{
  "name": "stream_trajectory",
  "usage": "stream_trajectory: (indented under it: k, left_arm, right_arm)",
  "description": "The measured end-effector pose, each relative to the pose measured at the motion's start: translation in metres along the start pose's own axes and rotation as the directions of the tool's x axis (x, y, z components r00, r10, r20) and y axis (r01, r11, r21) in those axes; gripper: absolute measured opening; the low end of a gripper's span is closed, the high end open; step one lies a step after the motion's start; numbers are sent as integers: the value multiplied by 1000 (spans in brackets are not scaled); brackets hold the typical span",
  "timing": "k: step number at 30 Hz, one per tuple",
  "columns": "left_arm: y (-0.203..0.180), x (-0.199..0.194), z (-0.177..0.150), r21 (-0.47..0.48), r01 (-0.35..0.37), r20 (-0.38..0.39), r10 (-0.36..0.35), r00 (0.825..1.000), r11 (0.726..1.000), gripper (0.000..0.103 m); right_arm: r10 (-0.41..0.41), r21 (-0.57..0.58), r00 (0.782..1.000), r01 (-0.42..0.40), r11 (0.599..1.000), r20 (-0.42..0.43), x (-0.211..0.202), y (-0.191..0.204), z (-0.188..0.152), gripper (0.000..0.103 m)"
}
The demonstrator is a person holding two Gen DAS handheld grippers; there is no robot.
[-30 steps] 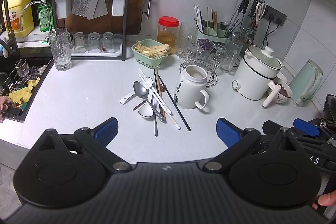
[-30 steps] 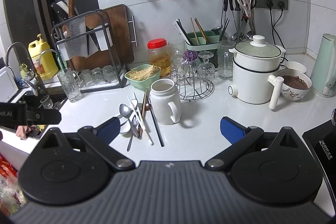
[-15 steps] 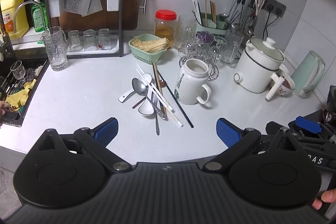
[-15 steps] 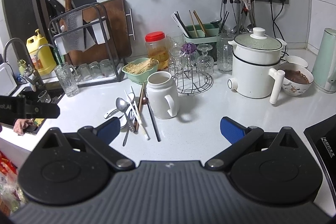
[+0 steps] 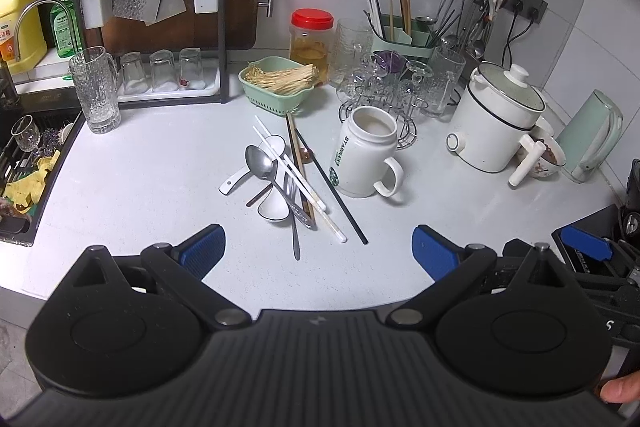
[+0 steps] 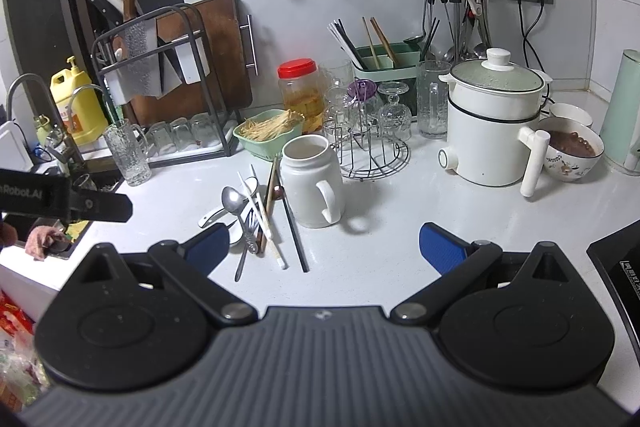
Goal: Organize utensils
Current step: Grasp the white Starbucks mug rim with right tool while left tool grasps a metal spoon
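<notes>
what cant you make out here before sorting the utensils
- Left wrist view: the left claw body covers the near counter edge.
- Right wrist view: the right claw finger overlaps the utensil pile.
- Both views: the white mug hides the counter behind it; its contents are unclear.

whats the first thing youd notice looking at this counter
A jumble of loose utensils lies crossed on the white counter: spoons, chopsticks and a fork. A tall white mug stands just right of the pile, with a white electric pot further right. Both grippers hang open above the near edge, holding nothing.
</notes>
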State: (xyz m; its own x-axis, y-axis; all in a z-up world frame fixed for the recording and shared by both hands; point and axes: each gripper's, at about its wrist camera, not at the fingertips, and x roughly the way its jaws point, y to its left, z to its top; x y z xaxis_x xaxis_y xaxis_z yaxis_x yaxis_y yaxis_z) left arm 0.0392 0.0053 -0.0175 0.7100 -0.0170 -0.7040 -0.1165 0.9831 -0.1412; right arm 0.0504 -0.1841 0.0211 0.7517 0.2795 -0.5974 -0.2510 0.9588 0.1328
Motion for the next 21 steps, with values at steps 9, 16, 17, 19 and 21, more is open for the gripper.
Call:
stream_trajectory:
  k: [9,16,17,19,21]
  left_arm:
    - [6,16,2,-9,-14,-3,14,1000,1000,101]
    - [16,32,8,-13,-13,-29,13,1000,1000,101]
    - [17,35,10,-13,-8,-31,8,999,1000,101]
    - [19,41,14,-5,-4,-37,4,999,1000,101]
    - [21,47,18,4,-5,-41,6,999,1000,101]
  right_arm:
    - [8,15,1000,-8,1000,-9,20,-1,-3,103]
    - [-21,-53,1000,21,998,4,43,8,-9,103]
    - [-23,-53,1000,23,998,3,47,8,-9,103]
    - [-6,-35,1000,5,999,-16,55,8,-8,103]
    - [4,-23,1000,-5,1000,-23,62,9,-7,103]
